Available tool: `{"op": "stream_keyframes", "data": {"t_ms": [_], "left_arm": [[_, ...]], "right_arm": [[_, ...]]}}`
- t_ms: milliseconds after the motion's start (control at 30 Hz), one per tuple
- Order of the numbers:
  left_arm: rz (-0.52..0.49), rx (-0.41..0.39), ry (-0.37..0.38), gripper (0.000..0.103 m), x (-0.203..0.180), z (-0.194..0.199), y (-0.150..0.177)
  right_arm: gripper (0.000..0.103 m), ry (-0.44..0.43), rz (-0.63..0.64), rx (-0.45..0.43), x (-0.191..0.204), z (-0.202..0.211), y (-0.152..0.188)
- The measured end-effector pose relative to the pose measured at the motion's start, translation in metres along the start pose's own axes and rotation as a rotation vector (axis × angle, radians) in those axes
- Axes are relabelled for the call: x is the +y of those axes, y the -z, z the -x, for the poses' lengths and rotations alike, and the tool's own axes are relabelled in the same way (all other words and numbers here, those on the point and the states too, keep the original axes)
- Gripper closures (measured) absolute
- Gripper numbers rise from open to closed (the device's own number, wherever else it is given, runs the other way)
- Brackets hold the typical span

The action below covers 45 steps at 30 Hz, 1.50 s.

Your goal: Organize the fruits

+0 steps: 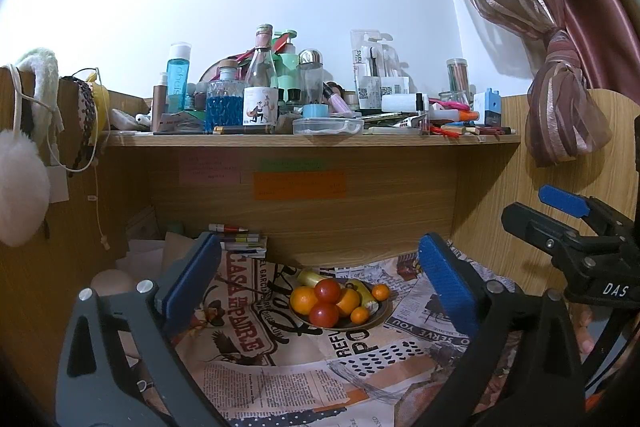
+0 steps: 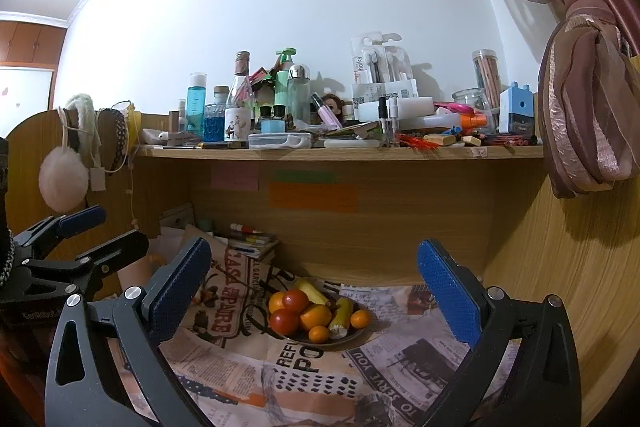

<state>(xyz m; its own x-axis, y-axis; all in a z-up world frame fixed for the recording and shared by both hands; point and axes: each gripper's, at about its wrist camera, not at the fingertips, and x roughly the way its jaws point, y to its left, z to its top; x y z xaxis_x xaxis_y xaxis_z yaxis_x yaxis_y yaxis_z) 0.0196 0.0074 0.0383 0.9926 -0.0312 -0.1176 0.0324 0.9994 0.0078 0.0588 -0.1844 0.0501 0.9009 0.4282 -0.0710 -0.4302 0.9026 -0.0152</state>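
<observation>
Left tongs (image 1: 320,287) spread wide, nothing between pads. Right tongs (image 2: 316,291) same, spread and empty, also seen at the right edge of the left view. Both hang above the worktop (image 2: 400,359), apart from the plate (image 2: 352,337). Plate sits on a newsprint cloth (image 1: 280,379), under the shelf (image 1: 312,139). On plate: two tomatoes (image 1: 327,291), oranges (image 1: 304,299) touching them, bananas (image 2: 343,313) behind. Book stack (image 2: 252,241) left of plate, at the back wall.
</observation>
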Motion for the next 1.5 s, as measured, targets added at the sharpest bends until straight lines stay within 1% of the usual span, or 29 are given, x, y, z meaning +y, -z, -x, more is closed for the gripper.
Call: {"op": "stream_keyframes", "data": {"t_ms": [833,1200,1500], "left_arm": [[0.001,-0.004,0.000,0.000,-0.0020,-0.0025,0.0014],[0.004,-0.001,-0.001,0.000,-0.0026,-0.0020,0.0008],[-0.001,0.008,0.015,0.000,-0.0005,-0.0036,0.0012]], "right_arm": [[0.000,0.025,0.002,-0.008,-0.0019,-0.0001,-0.0010],[0.000,0.024,0.004,-0.010,-0.0021,0.0005,-0.0003],[0.000,0.016,0.002,-0.008,-0.0027,0.0009,-0.0005]]}}
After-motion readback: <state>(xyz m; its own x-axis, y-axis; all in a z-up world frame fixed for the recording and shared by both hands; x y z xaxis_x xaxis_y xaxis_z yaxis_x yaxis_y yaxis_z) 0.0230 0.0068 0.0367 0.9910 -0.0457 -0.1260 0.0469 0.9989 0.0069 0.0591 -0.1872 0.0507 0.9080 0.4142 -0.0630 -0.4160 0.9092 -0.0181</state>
